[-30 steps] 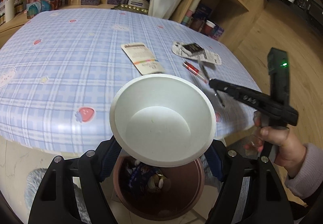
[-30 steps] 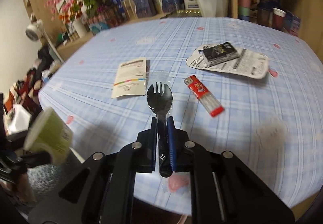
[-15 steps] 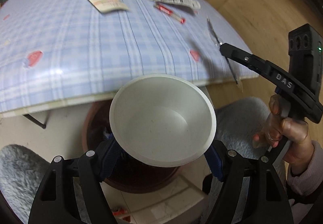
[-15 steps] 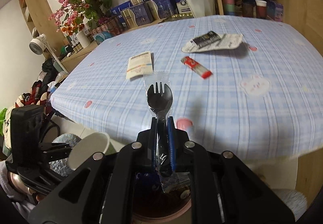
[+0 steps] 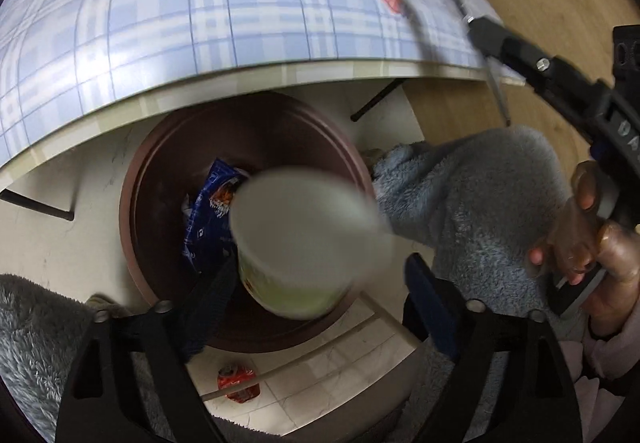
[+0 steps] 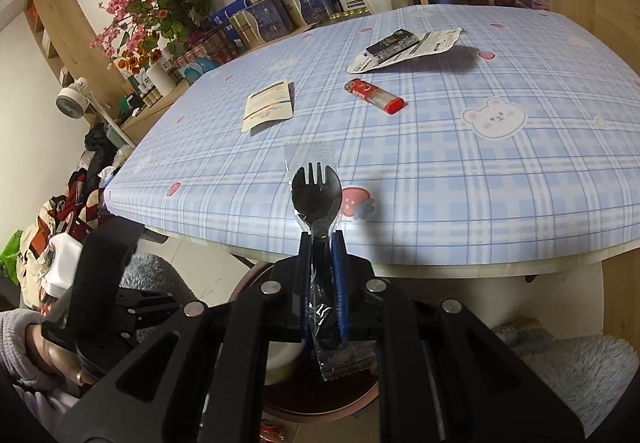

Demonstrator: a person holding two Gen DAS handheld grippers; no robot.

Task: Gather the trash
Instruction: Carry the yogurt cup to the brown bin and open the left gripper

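My left gripper [image 5: 320, 271] points down over the brown bin [image 5: 136, 203] under the table edge. Its jaws are opening. Between them a white paper cup [image 5: 304, 239] with a green side shows blurred, clear of the pads, over the bin's mouth. A blue wrapper [image 5: 208, 219] lies inside the bin. My right gripper [image 6: 322, 243] is shut on a black spork [image 6: 316, 187] in a clear wrapper, held at the table's near edge above the bin [image 6: 340, 409]. In the left wrist view the right gripper [image 5: 480, 27] is at the upper right.
The table [image 6: 440, 171] has a blue checked cloth. On it lie a red lighter [image 6: 374, 95], a paper sachet [image 6: 270, 109] and a white package [image 6: 404, 47]. A red wrapper [image 5: 238, 383] lies on the floor. Grey fleece [image 5: 480, 195] flanks the bin.
The left gripper tipped down over the bin, its jaws spread, and the cup slipped free. The right gripper drew back with the spork to the table edge above the bin.
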